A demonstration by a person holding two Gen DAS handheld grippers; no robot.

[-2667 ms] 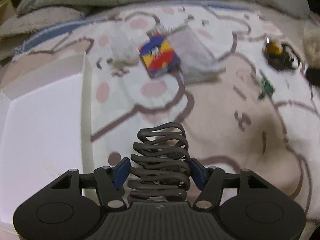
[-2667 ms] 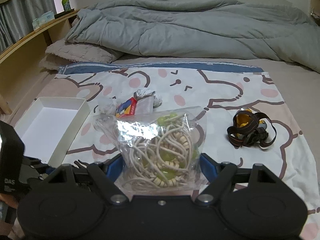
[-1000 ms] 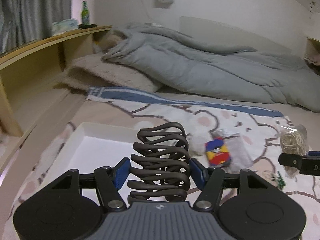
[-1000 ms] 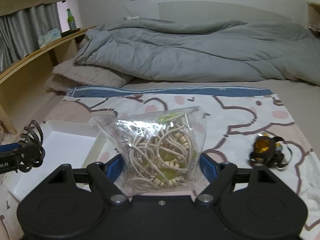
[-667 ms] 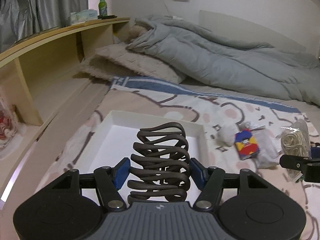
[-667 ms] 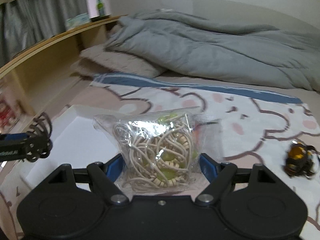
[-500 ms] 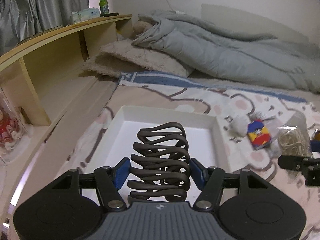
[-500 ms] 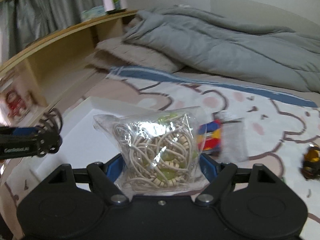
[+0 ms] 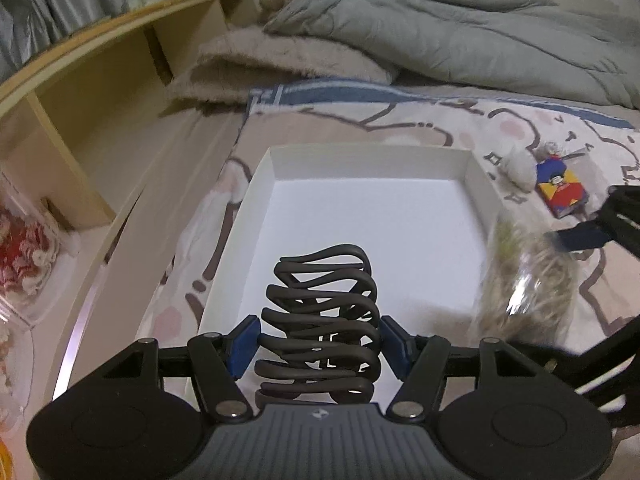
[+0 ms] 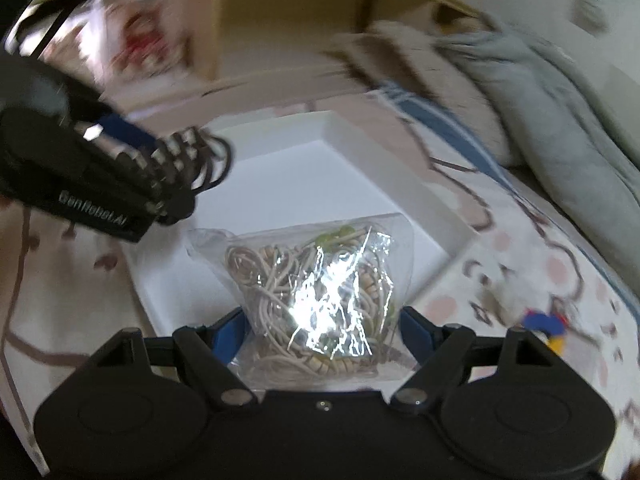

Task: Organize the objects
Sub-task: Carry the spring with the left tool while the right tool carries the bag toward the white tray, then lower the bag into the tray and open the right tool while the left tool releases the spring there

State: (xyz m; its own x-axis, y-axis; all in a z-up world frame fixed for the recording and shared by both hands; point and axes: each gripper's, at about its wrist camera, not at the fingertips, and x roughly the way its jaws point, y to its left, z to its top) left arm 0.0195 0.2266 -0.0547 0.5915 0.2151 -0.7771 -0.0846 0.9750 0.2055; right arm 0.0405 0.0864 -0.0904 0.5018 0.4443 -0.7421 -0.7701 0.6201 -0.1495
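Over the shallow white cardboard box (image 9: 372,216), the left gripper (image 9: 320,344) clamps a springy dark wire coil (image 9: 320,320) while the right gripper (image 10: 320,332) pinches a light, slippery clear plastic bag of cords (image 10: 320,292) at its sides.

Only legible txt: "GenRobot.AI", white on the black side of my left gripper (image 10: 192,160), seen from right wrist cam. Card pack (image 9: 560,188) has print, too small/blurred to read.

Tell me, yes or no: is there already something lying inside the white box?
No. In the left wrist view the white box shows only a bare white floor; the coiled black cord is clamped in the left hand-held gripper.
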